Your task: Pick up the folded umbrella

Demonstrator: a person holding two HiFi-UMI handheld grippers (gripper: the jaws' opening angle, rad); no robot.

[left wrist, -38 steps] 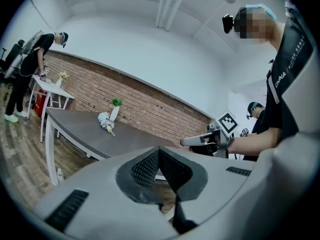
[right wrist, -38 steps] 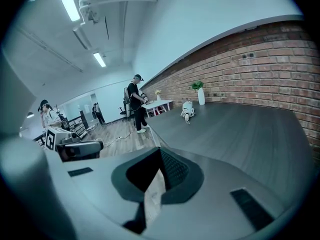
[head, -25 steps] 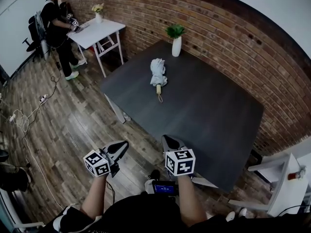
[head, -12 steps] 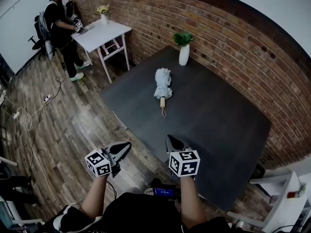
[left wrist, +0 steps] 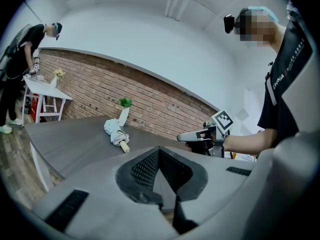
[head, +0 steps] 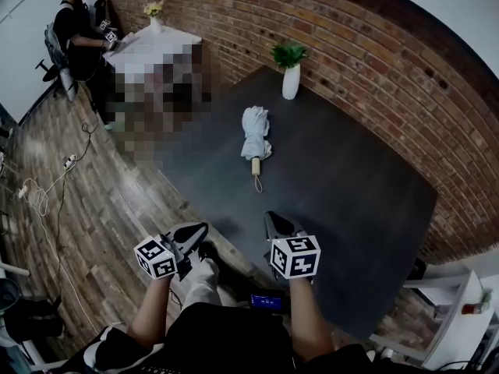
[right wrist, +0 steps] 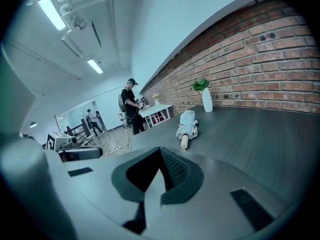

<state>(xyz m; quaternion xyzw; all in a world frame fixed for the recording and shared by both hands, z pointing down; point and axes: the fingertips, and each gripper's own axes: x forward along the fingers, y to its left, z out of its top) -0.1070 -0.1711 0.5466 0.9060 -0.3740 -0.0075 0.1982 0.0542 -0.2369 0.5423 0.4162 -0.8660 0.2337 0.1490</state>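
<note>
A person (head: 74, 29) is standing far left. The left gripper (head: 192, 234) is hovering over the wooden floor (head: 93, 209), just short of the dark table (head: 359, 185), its jaws pressed together on nothing. The folded umbrella (head: 255, 133) is lying mid-table, handle pointing toward both grippers, well apart from them. The right gripper (head: 273, 223) is hanging over the table's near edge, jaws likewise closed and empty. A white vase (head: 290, 82) is standing beyond the umbrella.
</note>
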